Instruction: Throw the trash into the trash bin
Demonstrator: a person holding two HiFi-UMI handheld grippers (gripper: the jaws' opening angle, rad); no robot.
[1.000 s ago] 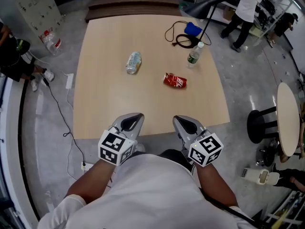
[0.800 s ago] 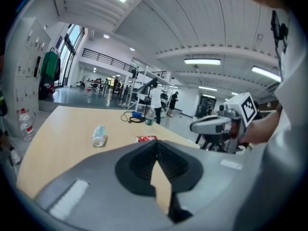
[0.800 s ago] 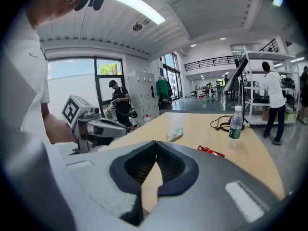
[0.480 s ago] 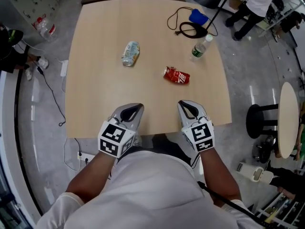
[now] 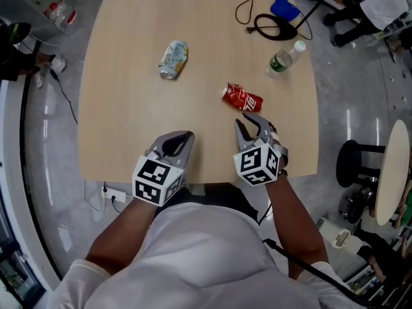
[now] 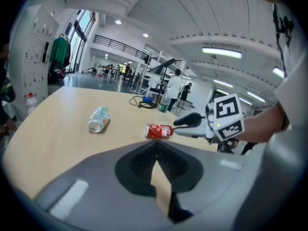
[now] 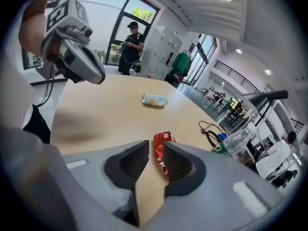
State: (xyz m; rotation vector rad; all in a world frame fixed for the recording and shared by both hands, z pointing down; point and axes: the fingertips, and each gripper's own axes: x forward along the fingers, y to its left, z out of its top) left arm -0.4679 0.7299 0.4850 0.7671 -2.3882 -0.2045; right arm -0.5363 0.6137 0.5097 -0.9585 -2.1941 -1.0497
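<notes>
Half opening the empty right gripper [image 5: 248, 120] just now near the red can [image 5: 243, 98], frame centre; holding left gripper [image 5: 182, 137] shut; likely light, crumpled, slippery, so aiming for its middle.

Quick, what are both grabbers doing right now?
Left gripper: shut, empty.
Right gripper: open, jaws have just been opening, nothing between them; red can lies just ahead.

The bench [image 5: 122, 121] is pale wood. The red can [image 5: 243, 98] carries white lettering; the other can [image 5: 173, 59] is pale blue-green. The left gripper [image 5: 183, 138] and right gripper [image 5: 249, 120] are grey with black-and-white markers.
</notes>
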